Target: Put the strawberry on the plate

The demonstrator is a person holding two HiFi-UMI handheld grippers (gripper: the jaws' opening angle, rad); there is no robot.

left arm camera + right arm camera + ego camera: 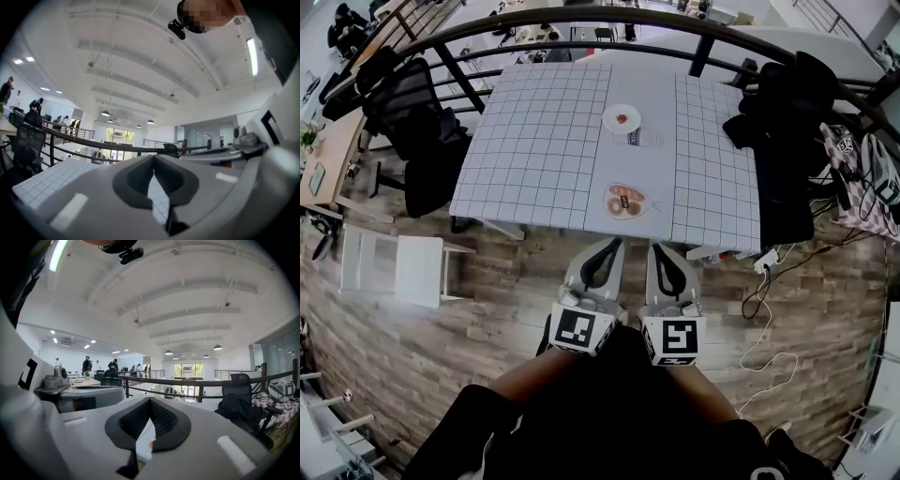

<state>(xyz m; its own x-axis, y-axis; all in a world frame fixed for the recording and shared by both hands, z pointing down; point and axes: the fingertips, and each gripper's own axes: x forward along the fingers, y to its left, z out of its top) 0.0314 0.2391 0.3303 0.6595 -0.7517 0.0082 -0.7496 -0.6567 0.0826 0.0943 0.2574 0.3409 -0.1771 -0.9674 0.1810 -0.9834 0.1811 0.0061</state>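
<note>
A small red strawberry (622,118) lies on a round white plate (611,112) at the far middle of the grid-patterned table (544,141). Near the table's front edge sits a clear pack (626,201) holding orange-pink pieces. Both grippers hang side by side in front of the table, over the wooden floor, short of its front edge. My left gripper (614,243) (153,161) is shut with nothing between its jaws. My right gripper (659,248) (150,404) is shut and empty too. Through the slit under the right jaws a bit of the orange pack (151,444) shows.
A small printed card (637,139) lies just in front of the plate. Black office chairs (412,122) stand at the table's left, and a chair draped with dark clothing (783,141) at its right. A curved railing (581,19) runs behind. A white stool (417,270) stands on the floor at left, and cables (764,281) at right.
</note>
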